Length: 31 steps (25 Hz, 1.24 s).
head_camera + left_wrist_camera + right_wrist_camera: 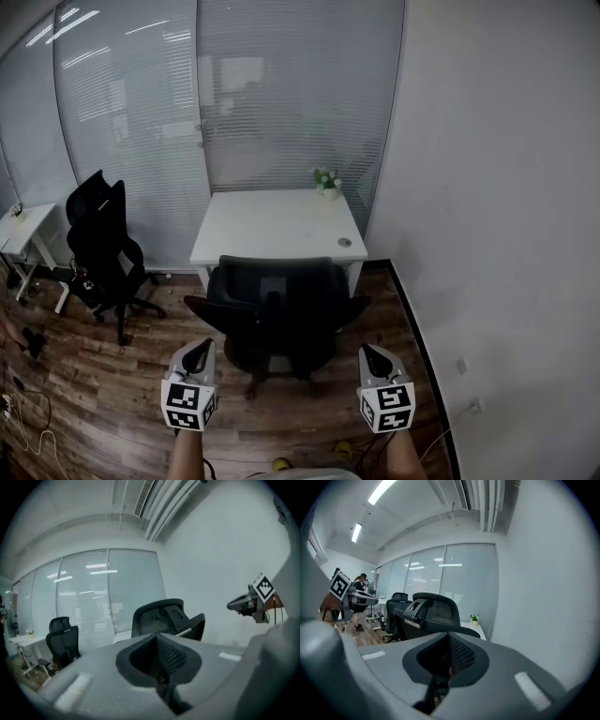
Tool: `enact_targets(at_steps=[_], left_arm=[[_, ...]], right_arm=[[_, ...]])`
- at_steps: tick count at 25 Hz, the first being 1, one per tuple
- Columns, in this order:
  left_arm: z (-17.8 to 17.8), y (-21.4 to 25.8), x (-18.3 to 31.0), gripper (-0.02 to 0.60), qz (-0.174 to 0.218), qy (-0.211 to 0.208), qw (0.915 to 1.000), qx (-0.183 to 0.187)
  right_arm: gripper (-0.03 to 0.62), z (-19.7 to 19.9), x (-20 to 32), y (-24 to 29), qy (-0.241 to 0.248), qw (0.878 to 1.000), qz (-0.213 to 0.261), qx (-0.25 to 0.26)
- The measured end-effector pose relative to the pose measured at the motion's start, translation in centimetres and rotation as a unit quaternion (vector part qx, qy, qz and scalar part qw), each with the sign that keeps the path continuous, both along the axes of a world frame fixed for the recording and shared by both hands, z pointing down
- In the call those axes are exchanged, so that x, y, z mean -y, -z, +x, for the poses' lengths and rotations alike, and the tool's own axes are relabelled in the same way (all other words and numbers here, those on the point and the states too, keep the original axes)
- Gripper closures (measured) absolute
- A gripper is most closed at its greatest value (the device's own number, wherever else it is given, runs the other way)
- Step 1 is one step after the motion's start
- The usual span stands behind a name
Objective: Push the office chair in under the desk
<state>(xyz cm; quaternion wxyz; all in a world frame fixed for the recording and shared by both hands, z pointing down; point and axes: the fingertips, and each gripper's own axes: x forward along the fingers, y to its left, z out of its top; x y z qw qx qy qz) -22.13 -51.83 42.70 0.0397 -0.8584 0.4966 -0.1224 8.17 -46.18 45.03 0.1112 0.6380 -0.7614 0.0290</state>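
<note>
A black office chair (275, 309) stands on the wood floor with its back toward me, its seat just in front of the white desk (277, 228). My left gripper (201, 349) hovers near the chair's left rear, a short way behind it and not touching. On the other side, my right gripper (371, 352) hangs level with it, also apart from the chair. Both are shut and hold nothing. The left gripper view shows the shut left gripper (159, 656), the chair (161, 618) beyond and the right gripper (247, 603). The right gripper view shows the right gripper (447, 657), the chair (429, 612) and the left gripper (358, 597).
A small potted plant (326, 183) sits at the desk's back right corner. A second black chair (101, 246) and a small white table (23, 228) stand at the left. A white wall (497, 234) runs close along the right. Cables (23, 408) lie on the floor at lower left.
</note>
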Motion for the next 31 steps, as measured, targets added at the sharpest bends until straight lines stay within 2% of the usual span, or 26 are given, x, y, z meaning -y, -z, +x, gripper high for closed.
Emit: enact_targets(at_steps=[31], left_arm=[[-0.1,0.4,-1.8,0.583,0.008,-0.009,0.9999,0.008]], right_arm=[[0.592,-0.4,-2.3,-0.2,-0.004,1.0,-0.006,-0.007]])
